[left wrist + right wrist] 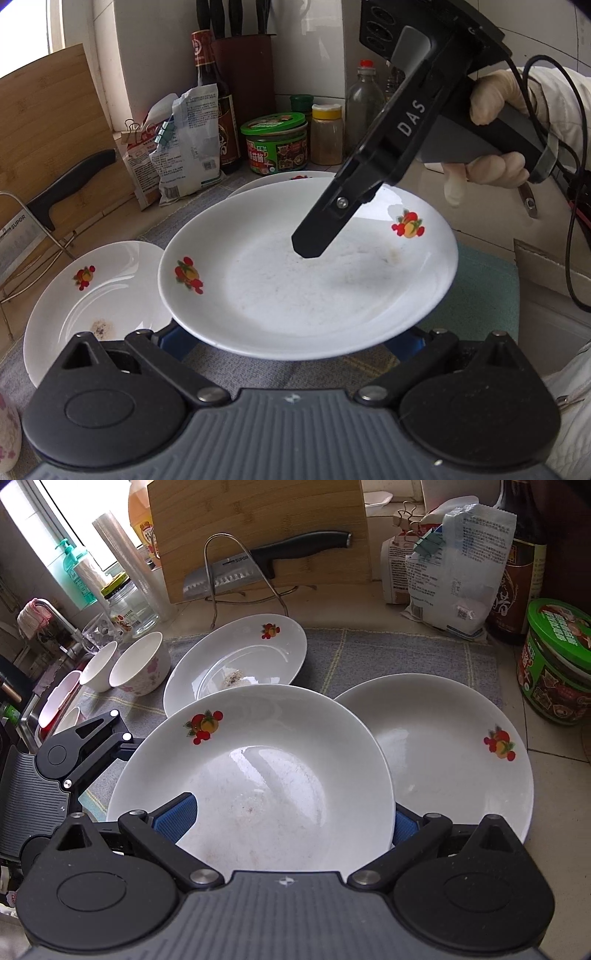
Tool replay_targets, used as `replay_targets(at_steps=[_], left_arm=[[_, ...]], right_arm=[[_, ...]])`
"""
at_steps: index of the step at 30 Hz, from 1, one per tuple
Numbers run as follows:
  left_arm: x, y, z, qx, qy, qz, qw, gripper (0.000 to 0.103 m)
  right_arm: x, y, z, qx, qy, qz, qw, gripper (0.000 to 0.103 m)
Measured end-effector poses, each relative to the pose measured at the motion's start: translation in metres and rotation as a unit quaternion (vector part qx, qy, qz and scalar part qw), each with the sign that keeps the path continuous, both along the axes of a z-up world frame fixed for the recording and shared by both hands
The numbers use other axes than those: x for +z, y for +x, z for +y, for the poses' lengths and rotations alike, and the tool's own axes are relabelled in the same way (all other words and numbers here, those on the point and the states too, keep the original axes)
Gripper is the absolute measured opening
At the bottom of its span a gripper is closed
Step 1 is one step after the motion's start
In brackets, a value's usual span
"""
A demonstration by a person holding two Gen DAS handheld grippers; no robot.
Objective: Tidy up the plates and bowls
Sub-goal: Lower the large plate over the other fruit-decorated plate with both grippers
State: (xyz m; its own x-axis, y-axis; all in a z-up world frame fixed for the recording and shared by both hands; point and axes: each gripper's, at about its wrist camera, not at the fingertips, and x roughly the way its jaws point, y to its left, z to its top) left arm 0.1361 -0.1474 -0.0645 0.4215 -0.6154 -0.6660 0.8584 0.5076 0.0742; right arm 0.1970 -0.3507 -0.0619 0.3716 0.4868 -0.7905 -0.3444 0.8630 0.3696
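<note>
Crowding your work area are a green-lidded jar (pixel 557 661), flour bags (pixel 450 568) and a cleaver (pixel 258 565) leaning on the cutting board (pixel 258 520). You hold the raised plate (pixel 255 779) between both tools: your right gripper (pixel 284 819) straddles its near rim, one blue pad (pixel 177 816) inside, jaws wide. Your left gripper (pixel 288 341) sits beneath it; its grasp can't be judged. The plate faces up, tilted, overlapping a second plate (pixel 454 753) and a soiled plate (pixel 240 657) on the grey mat (pixel 388 653).

Left hand-held gripper (pixel 288 345) spread wide, right hand-held gripper (pixel 291 818) likewise
</note>
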Motion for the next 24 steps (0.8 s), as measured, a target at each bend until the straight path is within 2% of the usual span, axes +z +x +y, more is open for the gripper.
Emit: replay_targets(at_steps=[24], left_arm=[[-0.009, 0.021, -0.042, -0.020, 0.030, 0.011, 0.9993, 0.102]], right_arm=[[-0.026, 0.015, -0.045, -0.025, 0.012, 0.012, 1.000, 0.103]])
